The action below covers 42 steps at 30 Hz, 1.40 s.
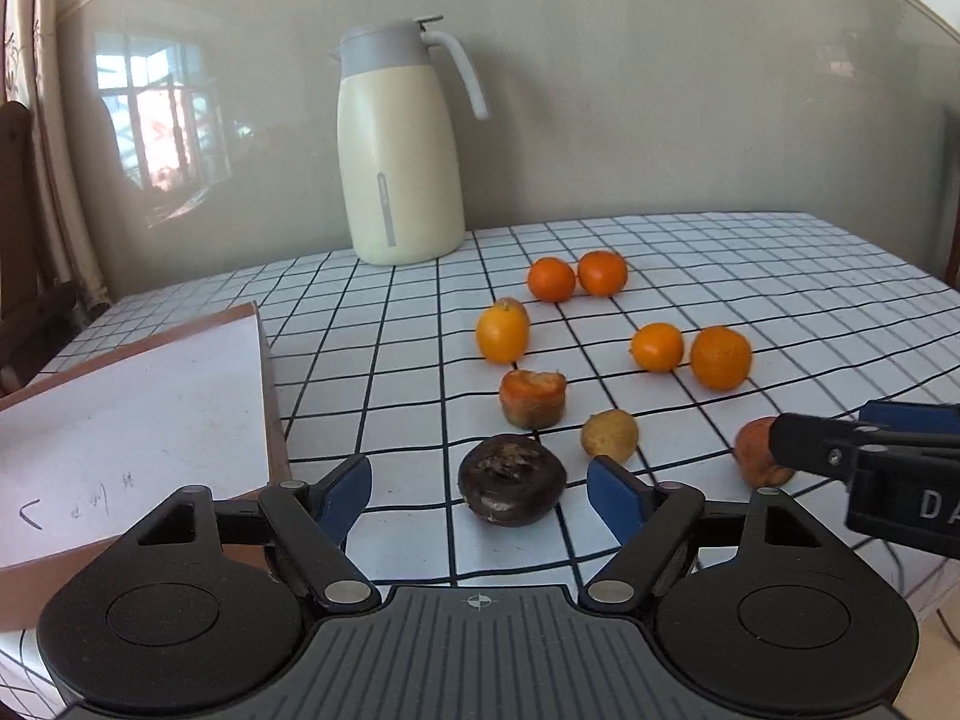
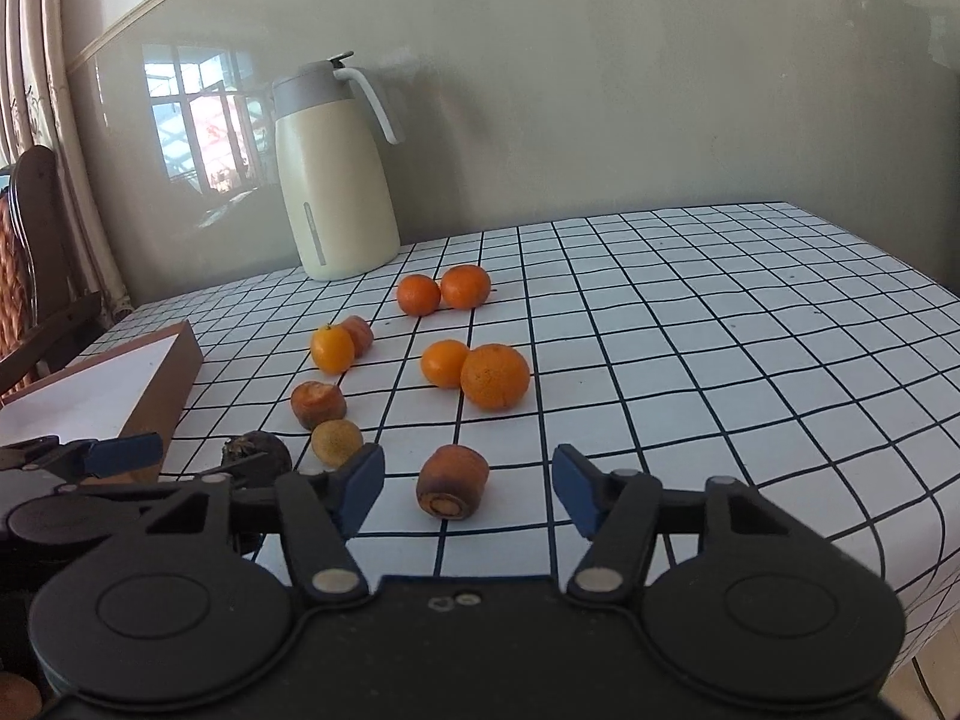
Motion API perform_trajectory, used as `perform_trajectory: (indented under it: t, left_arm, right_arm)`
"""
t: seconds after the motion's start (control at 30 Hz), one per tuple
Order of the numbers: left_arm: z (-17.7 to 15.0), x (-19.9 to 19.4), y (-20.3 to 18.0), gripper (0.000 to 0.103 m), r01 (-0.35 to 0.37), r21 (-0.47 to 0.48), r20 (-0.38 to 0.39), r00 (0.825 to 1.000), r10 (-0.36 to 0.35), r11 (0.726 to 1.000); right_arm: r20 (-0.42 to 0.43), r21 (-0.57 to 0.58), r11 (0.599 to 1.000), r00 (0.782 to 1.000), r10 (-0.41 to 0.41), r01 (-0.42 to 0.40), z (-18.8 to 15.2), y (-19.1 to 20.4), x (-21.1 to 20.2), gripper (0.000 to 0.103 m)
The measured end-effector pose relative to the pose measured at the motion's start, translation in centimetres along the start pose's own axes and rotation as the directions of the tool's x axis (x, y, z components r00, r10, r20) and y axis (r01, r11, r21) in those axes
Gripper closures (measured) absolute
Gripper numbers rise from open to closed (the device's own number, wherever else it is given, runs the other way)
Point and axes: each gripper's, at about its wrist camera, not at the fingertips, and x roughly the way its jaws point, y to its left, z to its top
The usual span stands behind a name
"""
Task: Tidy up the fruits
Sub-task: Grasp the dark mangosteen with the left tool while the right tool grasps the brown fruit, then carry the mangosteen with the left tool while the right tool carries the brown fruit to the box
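My left gripper (image 1: 480, 489) is open, its blue pads on either side of a dark, blackened fruit (image 1: 512, 487) on the checked tablecloth. My right gripper (image 2: 468, 483) is open around a brown, shrivelled fruit (image 2: 453, 481); that fruit shows at the right in the left wrist view (image 1: 757, 450), partly behind the right gripper's finger. Beyond lie a yellow-brown fruit (image 1: 609, 435), a collapsed orange fruit (image 1: 533, 397) and several fresh oranges (image 1: 720, 357). In the right wrist view the dark fruit (image 2: 257, 450) sits at the left, by the left gripper's blue pad.
A shallow brown box with a white inside (image 1: 120, 420) stands at the left, next to the left gripper. A cream and grey jug (image 1: 399, 147) stands at the back by the wall. A wooden chair (image 2: 36, 276) is beyond the table's left edge.
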Motion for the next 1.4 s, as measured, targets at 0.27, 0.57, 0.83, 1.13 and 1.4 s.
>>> perform_trajectory:
  t: [0.27,0.57,0.83,1.13,1.4]
  left_arm:
    - [-0.3,1.9,-0.1,0.049,0.042,-0.026,-0.048,0.998,-0.043,0.999]
    - [-0.6,2.4,-0.3,0.058,0.054,-0.046,-0.037,0.998,-0.056,0.997]
    - [-0.8,2.0,-0.6,0.059,0.049,-0.048,-0.023,0.998,-0.050,0.998]
    - [-0.9,-0.1,0.3,0.059,0.045,-0.071,0.007,0.999,-0.044,0.997]
    - [-0.8,-3.6,2.7,0.059,0.030,-0.098,0.056,0.998,-0.024,0.995]
  right_arm:
    - [-0.033,0.001,1.000,0.999,-0.011,0.011,-0.1,0.6,1.5,0.053]
    - [-0.067,-0.001,1.000,0.997,-0.030,0.030,-0.5,0.9,3.1,0.070]
    - [-0.067,0.002,1.000,0.998,-0.022,0.022,-0.5,0.7,2.9,0.081]
    - [-0.027,0.012,1.000,0.999,0.023,-0.023,-0.3,0.2,1.2,0.081]
    - [0.035,0.002,0.996,0.995,0.091,-0.091,0.3,1.1,-0.6,0.081]
